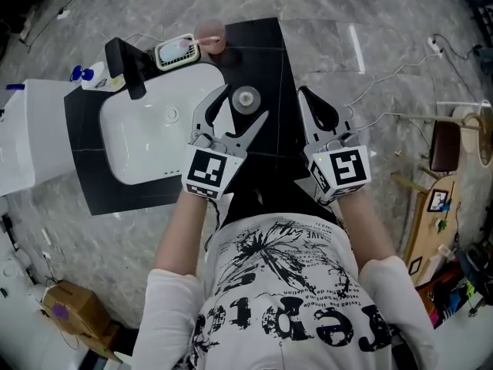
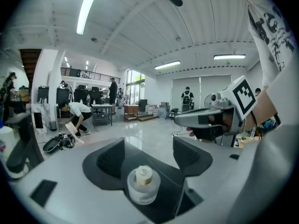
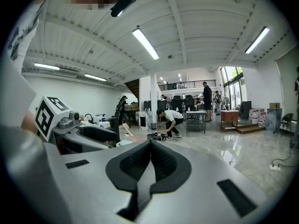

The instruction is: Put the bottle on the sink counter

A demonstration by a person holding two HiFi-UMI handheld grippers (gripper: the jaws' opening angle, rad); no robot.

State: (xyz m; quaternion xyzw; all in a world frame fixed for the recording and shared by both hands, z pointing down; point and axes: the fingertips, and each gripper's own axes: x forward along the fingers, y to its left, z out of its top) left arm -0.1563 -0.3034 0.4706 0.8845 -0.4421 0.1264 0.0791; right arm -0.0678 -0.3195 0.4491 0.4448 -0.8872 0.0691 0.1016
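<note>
The small round see-through bottle with a pale cap [image 1: 246, 99] stands upright on the black worktop [image 1: 262, 52], just to the right of the white sink bowl [image 1: 146, 141]. The left tool [image 2: 148, 155] is spread wide, with one jaw on each side of the bottle. Neither jaw looks like it is touching the bottle, so nothing is gripped. The right tool [image 3: 150, 146] is pressed together with nothing in it, and it is held just beside the left one, over the same worktop. The bottle looks tiny and light, so I think it would lift with very little squeeze. Its sides look smooth and round, so it could slip or spin if it is pinched too lightly or off to one side. It also looks like thin plastic, so a hard squeeze might dent it. The best place to hold it is probably the wide body, below the cap, with a jaw flat on each side. The cap is narrow and would be easy to miss. Because the bottle is short and its bottom is flat, it should stay standing when let go gently.
</note>
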